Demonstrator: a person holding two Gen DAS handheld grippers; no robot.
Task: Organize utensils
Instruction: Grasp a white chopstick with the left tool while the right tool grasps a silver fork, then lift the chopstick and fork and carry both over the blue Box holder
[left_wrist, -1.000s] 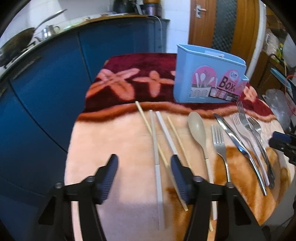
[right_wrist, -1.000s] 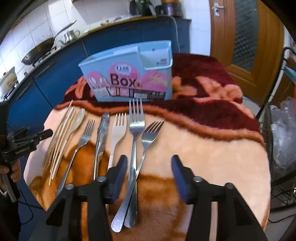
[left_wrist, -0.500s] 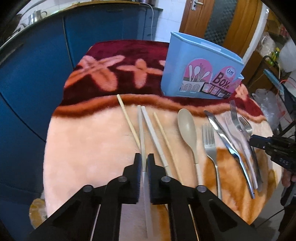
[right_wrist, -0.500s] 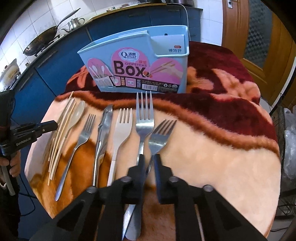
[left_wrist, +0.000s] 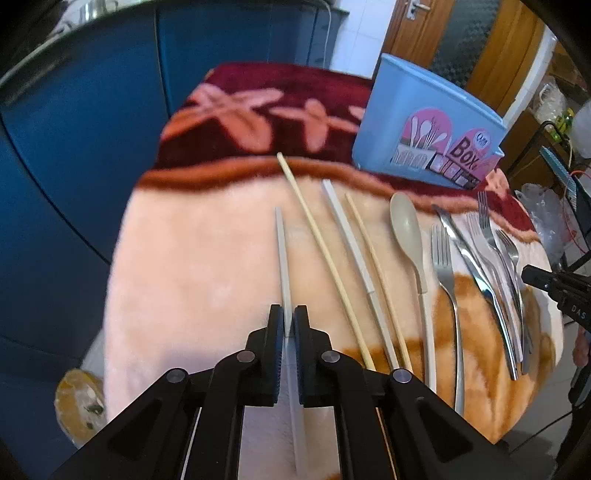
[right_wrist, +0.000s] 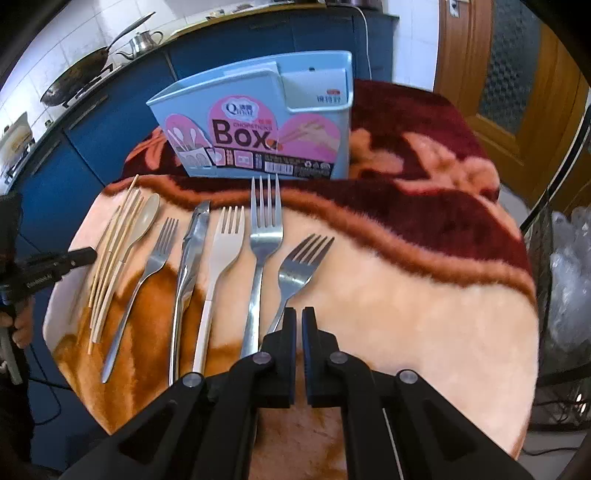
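On the plush blanket (right_wrist: 424, 325) covering the counter, open room is lying to the right of the forks, out to the rounded edge, and left of the chopsticks. Left tool (left_wrist: 289, 325) is pinching a grey chopstick (left_wrist: 282, 258), its tip pointing toward the maroon band. Right tool (right_wrist: 298, 325) is pressing shut on the handle of the rightmost steel fork (right_wrist: 301, 262). Blue plastic holder (right_wrist: 258, 122) is standing upright at the back, label reading "Box" and "CHOPSTICKS". Between the tools, lying in a row: bamboo chopstick (left_wrist: 325, 254), beige spoon (left_wrist: 408, 232), steel knife (right_wrist: 190, 258), cream plastic fork (right_wrist: 221, 258), long steel fork (right_wrist: 262, 243). Fleece is fuzzy, peach with orange patches.
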